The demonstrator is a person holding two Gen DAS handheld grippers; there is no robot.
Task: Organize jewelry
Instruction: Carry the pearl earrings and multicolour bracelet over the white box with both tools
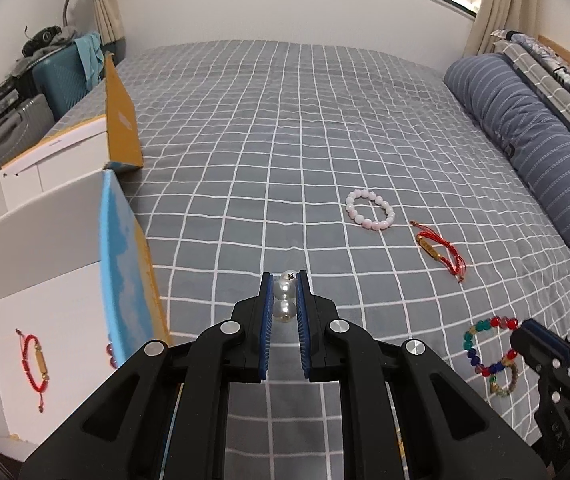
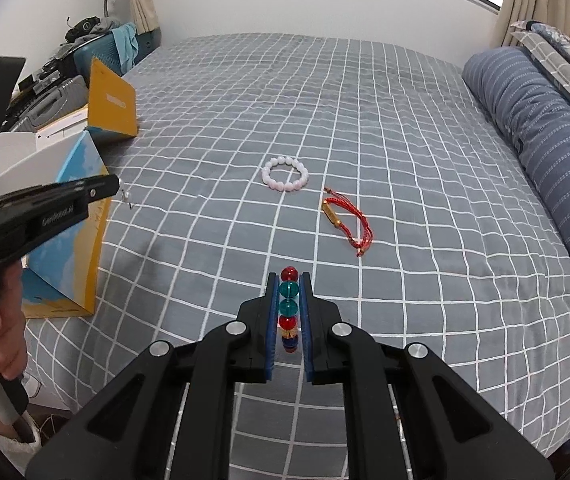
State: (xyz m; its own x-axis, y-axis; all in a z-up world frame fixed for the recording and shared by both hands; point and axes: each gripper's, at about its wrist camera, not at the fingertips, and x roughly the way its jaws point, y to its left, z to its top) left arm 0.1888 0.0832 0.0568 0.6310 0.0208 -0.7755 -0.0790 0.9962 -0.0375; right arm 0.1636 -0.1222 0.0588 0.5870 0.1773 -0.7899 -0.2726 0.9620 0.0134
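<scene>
My left gripper point(image 1: 285, 286) is shut on a white pearl piece point(image 1: 284, 289), held above the bed beside the open white box point(image 1: 65, 300). The left gripper also shows in the right wrist view point(image 2: 119, 188), the pearls point(image 2: 127, 196) at its tip. My right gripper point(image 2: 289, 280) is shut on a multicoloured bead bracelet point(image 2: 289, 304), low over the bed; the bracelet point(image 1: 489, 356) and right gripper point(image 1: 525, 332) show in the left wrist view. A pink bead bracelet point(image 1: 369, 210) point(image 2: 285, 174) and a red cord bracelet point(image 1: 441, 248) point(image 2: 347, 220) lie on the bedspread.
The box holds another red cord bracelet point(image 1: 35, 360) and dark red beads point(image 1: 111, 354). A second open box with a yellow lid point(image 1: 121, 120) stands behind. A blue striped bolster point(image 1: 533, 140) lies at the right. Suitcases point(image 1: 61, 76) stand left of the bed.
</scene>
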